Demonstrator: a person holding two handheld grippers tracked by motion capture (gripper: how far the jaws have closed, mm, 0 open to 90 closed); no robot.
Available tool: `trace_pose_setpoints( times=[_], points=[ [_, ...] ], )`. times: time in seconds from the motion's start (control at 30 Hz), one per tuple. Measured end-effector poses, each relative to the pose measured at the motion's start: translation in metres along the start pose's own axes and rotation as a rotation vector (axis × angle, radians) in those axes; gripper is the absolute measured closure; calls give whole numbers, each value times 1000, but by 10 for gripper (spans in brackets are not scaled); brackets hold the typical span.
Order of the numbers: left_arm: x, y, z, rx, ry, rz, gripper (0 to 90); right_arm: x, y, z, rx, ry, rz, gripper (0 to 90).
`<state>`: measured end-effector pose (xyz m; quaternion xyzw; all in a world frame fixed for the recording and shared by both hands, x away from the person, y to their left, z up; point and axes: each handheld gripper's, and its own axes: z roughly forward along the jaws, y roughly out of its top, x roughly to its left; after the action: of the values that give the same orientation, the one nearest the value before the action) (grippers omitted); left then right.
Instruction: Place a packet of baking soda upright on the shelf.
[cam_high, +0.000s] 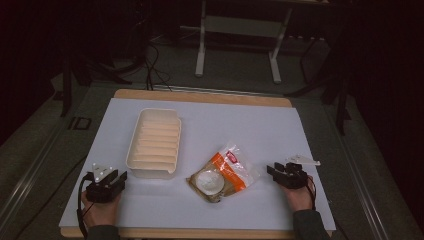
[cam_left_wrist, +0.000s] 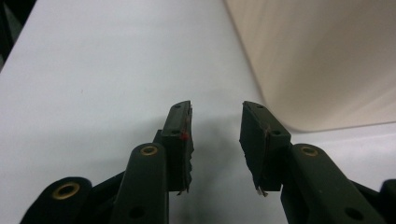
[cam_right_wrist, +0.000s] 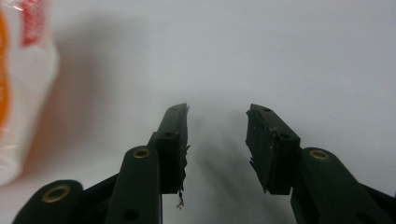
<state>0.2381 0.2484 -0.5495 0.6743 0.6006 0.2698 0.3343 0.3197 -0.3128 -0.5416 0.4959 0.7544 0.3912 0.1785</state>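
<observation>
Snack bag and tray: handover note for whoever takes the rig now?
Left tongs: open, holding nothing, beside the near left corner of the ribbed tray.
Right tongs: open, holding nothing, right of the snack bag.
Bag lies flat on the white table, near the tray's right side, apart from it.
Done: nothing visible; tray holds nothing.
Left: probably grasping the bag.

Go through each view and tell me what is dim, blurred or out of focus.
High view: the room behind is dark, the white table evenly lit, with mild glare on the snack bag. Left gripper view: the cream tray is close and soft, the left claw sharp. Right gripper view: the bag's edge is blurred, and faint shadows fall between the right claw's jaws.
</observation>
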Motion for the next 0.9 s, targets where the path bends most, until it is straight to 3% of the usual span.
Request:
trace_pose_setpoints(
  times=[0.03, 0.1, 0.13, 0.17, 0.23, 0.5, 0.9],
  points=[
    [1, 0, 0, -15, -21, -7, 642, 1, 1, 0, -1, 4, -2, 590],
    [1, 0, 0, -15, -21, -7, 651, 2, 1, -1, -2, 8, -1, 590],
    [3, 0, 0, -12, -33, -13, 660, 2, 2, -2, -8, 43, 22, 592],
    [3, 0, 0, -12, -33, -13, 660, 2, 2, -2, -8, 43, 22, 592],
    [2, 0, -1, -17, -36, -1, 654, 2, 3, -3, -29, 89, 64, 599],
    [-1, 0, 1, -2, -44, 38, 657, 3, 5, -7, -53, 136, 106, 603],
    [-3, 0, 1, 1, -45, 59, 668, 15, 14, -7, -75, 186, 84, 595]
  ],
)
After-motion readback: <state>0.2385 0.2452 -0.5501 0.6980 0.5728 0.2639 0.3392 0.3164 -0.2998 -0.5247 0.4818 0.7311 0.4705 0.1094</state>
